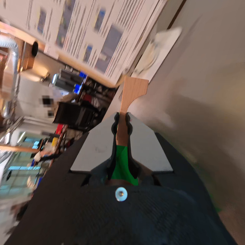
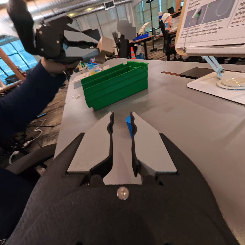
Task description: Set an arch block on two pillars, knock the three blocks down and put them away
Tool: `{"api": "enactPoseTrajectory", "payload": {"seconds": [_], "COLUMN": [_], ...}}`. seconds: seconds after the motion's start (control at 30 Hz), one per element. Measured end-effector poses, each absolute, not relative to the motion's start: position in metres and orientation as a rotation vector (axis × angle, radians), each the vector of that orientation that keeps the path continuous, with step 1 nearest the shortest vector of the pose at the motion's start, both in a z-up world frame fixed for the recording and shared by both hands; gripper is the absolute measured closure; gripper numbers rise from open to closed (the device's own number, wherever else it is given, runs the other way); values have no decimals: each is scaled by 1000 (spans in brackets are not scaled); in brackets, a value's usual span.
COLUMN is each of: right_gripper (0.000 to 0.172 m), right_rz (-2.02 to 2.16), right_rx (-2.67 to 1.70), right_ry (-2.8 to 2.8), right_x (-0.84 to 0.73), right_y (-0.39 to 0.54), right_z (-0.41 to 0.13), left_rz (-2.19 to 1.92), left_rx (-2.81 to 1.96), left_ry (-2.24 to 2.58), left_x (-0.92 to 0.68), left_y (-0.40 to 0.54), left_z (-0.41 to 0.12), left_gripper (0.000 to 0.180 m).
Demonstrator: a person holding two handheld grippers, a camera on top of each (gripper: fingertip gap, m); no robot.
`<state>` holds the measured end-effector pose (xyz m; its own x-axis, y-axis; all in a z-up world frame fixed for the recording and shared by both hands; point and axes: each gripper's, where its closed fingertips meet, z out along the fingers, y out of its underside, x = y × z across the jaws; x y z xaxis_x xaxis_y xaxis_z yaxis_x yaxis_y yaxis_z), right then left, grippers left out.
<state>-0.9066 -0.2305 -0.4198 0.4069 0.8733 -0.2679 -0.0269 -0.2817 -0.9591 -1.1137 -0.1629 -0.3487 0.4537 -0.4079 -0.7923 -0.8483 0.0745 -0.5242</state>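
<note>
Left wrist view: the left gripper [image 1: 122,115] clamps the arch [image 1: 133,91] at its thin middle, the free end jutting toward 12 o'clock. The wood looks stiff and light, so this waist suits the pads.

Right wrist view: the right gripper [image 2: 121,114] stands open over the table [image 2: 185,119]. A blue cylinder [image 2: 129,124], probably smooth and prone to roll, lies against the right finger, with a gap to the left one. The bin [image 2: 115,84] sits at 12 o'clock; the arch is aloft at 11.

I'm working in an open-plan lab office: rows of desks [image 2: 144,39], office chairs [image 2: 165,38], glass partitions [image 2: 106,17], exposed ceiling ducts [image 2: 74,5], stocked shelves [image 1: 92,91].
</note>
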Motion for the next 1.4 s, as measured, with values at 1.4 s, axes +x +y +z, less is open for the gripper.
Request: {"api": "enactPoseTrajectory", "payload": {"seconds": [1.4], "right_gripper": [141], "right_rz": [1163], "right_rx": [-1528], "right_ry": [-843], "right_x": [-905], "right_y": [-247], "right_z": [-408], "left_rz": [362], "left_rx": [-1003], "left_ry": [1352], "left_x": [-901], "left_y": [-236], "left_z": [-405], "left_gripper": [172]}}
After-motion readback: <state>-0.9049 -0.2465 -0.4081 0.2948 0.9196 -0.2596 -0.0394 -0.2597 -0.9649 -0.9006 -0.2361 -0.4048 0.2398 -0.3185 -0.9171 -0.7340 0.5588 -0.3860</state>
